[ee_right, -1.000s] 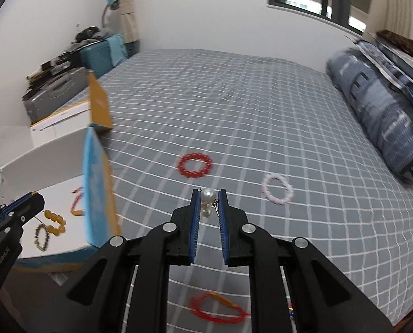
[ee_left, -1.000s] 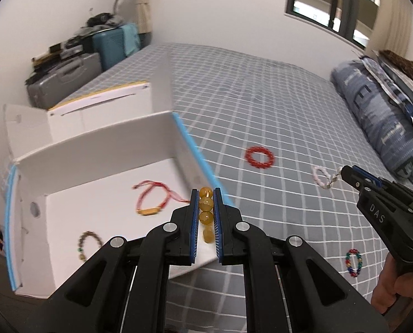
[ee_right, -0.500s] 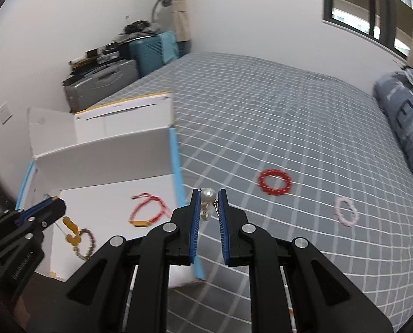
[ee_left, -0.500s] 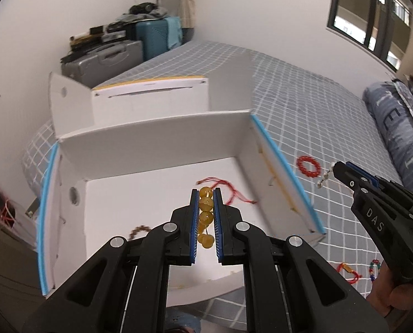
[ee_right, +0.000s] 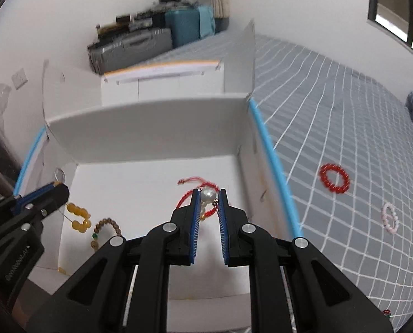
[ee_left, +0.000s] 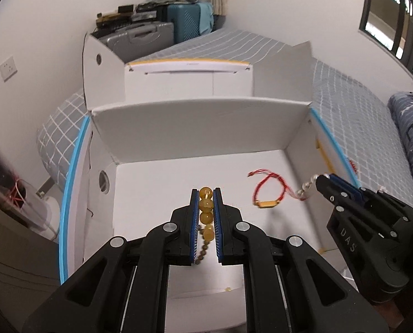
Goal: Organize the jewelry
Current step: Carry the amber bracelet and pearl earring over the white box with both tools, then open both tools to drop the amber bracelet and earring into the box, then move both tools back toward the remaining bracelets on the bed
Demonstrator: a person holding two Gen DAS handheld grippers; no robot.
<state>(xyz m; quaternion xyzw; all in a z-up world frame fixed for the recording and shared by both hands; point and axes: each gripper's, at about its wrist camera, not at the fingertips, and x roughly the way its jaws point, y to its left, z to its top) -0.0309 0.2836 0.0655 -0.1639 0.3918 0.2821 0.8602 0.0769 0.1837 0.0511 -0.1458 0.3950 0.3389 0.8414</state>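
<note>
My left gripper (ee_left: 205, 191) is shut on an amber bead bracelet (ee_left: 206, 208), hanging over the floor of the open white box (ee_left: 195, 127). The same bracelet (ee_right: 78, 216) dangles from that gripper (ee_right: 60, 190) in the right wrist view. My right gripper (ee_right: 208, 194) is shut on a pearl bracelet (ee_right: 208, 195), also above the box floor; its pearls (ee_left: 306, 187) hang from the tip (ee_left: 324, 179) at the right of the left wrist view. A red cord bracelet (ee_left: 267, 188) and a brown bead bracelet (ee_right: 106, 229) lie inside the box.
On the grey checked bedspread (ee_right: 345, 111) lie a red bead bracelet (ee_right: 334, 178) and a pink one (ee_right: 389, 218). The box's lid flaps (ee_left: 189, 80) stand up behind it. Suitcases (ee_left: 156, 30) are stacked against the far wall, and a pillow (ee_left: 406, 127) lies at the right.
Both grippers swung left from above the bedspread to above the box interior, each still carrying its bracelet. The box now fills both views.
</note>
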